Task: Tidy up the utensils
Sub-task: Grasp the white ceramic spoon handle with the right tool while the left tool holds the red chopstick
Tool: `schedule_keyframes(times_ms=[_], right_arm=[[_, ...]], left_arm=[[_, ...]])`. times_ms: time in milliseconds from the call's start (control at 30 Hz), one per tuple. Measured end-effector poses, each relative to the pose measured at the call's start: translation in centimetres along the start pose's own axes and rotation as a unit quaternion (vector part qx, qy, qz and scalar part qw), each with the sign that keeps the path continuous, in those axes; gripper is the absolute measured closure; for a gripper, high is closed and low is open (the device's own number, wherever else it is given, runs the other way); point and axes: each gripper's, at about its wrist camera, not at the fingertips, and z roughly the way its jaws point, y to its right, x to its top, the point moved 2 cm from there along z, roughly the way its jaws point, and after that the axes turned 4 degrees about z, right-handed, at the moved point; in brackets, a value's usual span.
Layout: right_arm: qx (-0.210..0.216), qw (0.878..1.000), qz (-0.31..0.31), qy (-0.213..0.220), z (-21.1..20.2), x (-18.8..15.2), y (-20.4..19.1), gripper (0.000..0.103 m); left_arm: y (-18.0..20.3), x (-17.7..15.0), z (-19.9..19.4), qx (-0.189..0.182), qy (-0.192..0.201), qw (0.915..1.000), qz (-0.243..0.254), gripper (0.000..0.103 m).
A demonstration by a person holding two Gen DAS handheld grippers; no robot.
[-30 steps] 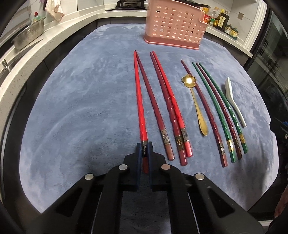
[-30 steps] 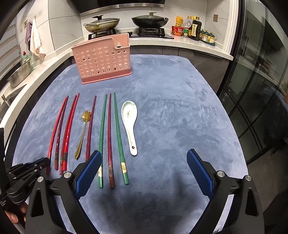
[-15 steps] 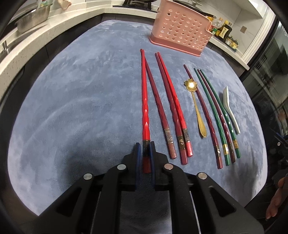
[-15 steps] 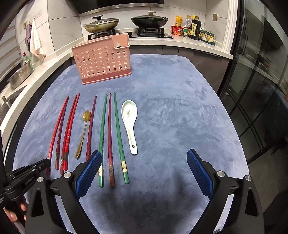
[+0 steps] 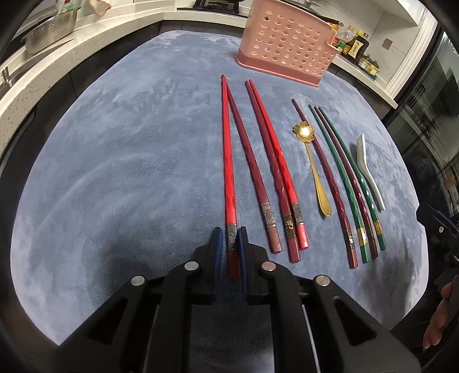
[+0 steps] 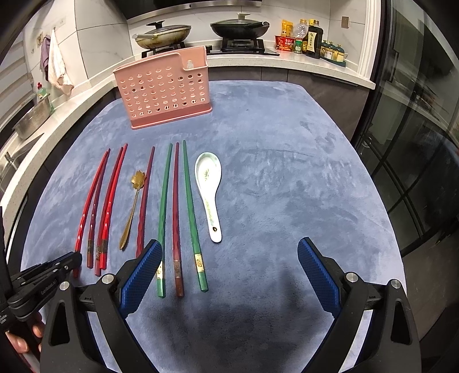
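My left gripper (image 5: pixel 230 233) is shut on the handle end of a bright red chopstick (image 5: pixel 228 160), the leftmost of the row; the chopstick points toward the pink perforated utensil holder (image 5: pixel 287 47). Right of it lie several red, maroon and green chopsticks (image 5: pixel 287 178), a gold flower spoon (image 5: pixel 314 169) and a white ceramic spoon (image 5: pixel 368 175). In the right wrist view, my right gripper (image 6: pixel 229 266) is open and empty, above the mat near the green chopsticks (image 6: pixel 163 218), with the white spoon (image 6: pixel 210 195) ahead and the holder (image 6: pixel 165 89) at the back.
Everything lies on a blue-grey mat (image 6: pixel 287 186). A counter with a steel colander (image 5: pixel 50 33) runs along the left. A stove with pans (image 6: pixel 238 27) and sauce bottles (image 6: pixel 311 38) stand behind. Glass doors (image 6: pixel 416 157) are at the right.
My left gripper has turned the red chopstick's far end a little to the right, nearer its maroon neighbour, and the view has tilted forward. The right gripper has stayed still and open.
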Motion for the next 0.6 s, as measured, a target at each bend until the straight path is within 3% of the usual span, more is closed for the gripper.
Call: schedule_keyframes(times_ms=[167,333,600], right_arm=[[0.005,1.000,-0.006,-0.009,1.3,0.0,0.0,0.031],[0.024,0.999,-0.002,-0.033,3.6,0.2,0.0,0.062],[0.039,0.998,-0.016,-0.049,6.3,0.7,-1.1,0.084]], left_arm=[[0.0,0.2,0.0,0.002,0.001,1.0000,-0.002,0.096],[0.0,0.6,0.0,0.009,-0.002,1.0000,0.001,0.096],[-0.1,1.0,0.2,0.017,-0.007,0.9998,0.002,0.096]])
